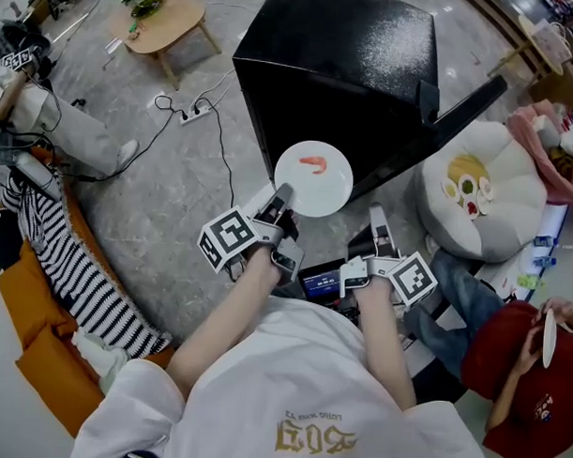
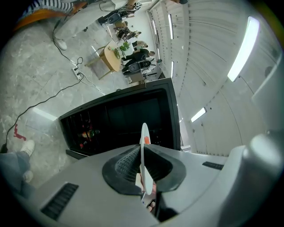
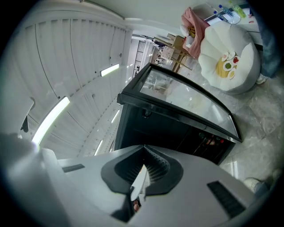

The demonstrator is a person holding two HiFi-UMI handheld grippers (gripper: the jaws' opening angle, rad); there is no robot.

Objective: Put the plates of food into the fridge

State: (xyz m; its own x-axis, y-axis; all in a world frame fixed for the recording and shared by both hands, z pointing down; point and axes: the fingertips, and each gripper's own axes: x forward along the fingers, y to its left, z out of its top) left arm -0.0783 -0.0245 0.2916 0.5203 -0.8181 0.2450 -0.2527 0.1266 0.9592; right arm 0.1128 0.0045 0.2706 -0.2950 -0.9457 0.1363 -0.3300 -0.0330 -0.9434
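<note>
A white plate point(image 1: 314, 179) carrying one pink shrimp point(image 1: 312, 163) is held level in front of the black fridge point(image 1: 339, 75). My left gripper point(image 1: 280, 200) is shut on the plate's near-left rim. In the left gripper view the plate point(image 2: 143, 146) shows edge-on between the pads of that gripper point(image 2: 143, 177), and the fridge's dark open inside point(image 2: 115, 119) lies beyond. My right gripper point(image 1: 374, 212) hovers to the right of the plate, apart from it and shut on nothing. The right gripper view shows its pads point(image 3: 141, 177) together, facing the fridge point(image 3: 177, 128) and its raised glass door point(image 3: 191, 99).
A white cushion with food shapes point(image 1: 471, 188) sits right of the fridge. A person in red point(image 1: 535, 373) holds a plate at lower right. A power strip and cable point(image 1: 192, 114) lie on the floor at left, near a wooden table point(image 1: 162, 22) and a striped cloth point(image 1: 69, 272).
</note>
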